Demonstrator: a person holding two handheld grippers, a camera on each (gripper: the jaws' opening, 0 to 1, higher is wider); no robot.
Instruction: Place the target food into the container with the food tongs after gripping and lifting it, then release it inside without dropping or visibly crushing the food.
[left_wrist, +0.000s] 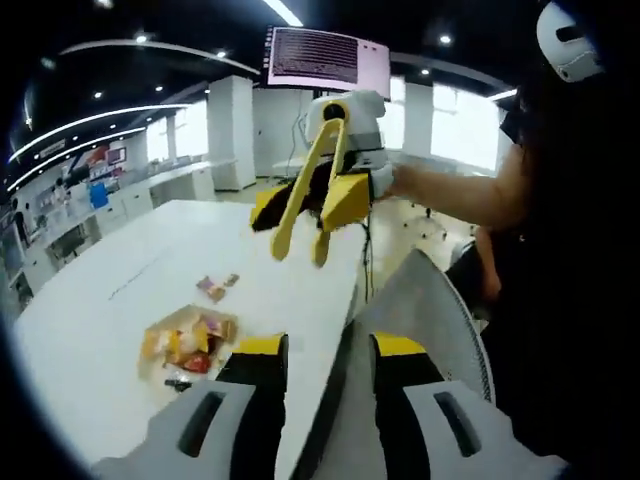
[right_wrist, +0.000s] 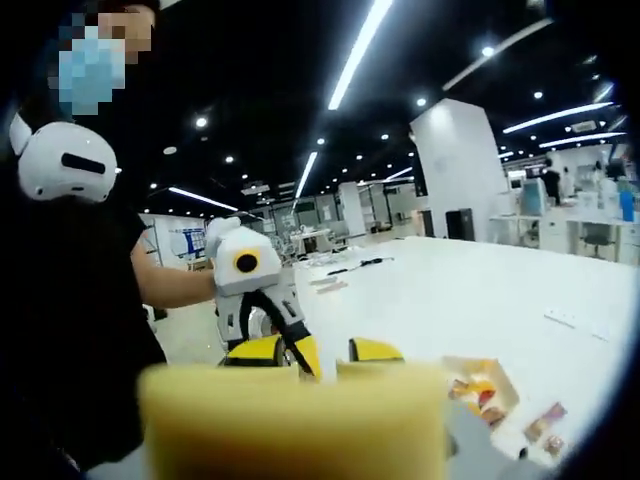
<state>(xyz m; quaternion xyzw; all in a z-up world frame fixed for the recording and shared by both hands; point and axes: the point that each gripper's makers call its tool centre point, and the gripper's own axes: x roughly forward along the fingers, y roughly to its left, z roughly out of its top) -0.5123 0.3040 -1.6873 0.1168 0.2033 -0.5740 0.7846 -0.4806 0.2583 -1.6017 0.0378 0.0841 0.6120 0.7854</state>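
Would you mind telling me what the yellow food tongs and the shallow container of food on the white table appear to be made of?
The yellow food tongs, clamped in the right gripper, look like smooth moulded plastic: an even matte yellow with no metallic glint. The shallow container on the white table looks like tan cardboard or paper, judging by its dull brownish walls, though it is too small to be sure.

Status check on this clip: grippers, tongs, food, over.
Right gripper shut on yellow plastic food tongs, held high above white table. Left gripper open, empty. Food in cardboard box, untouched. Nothing in the way.
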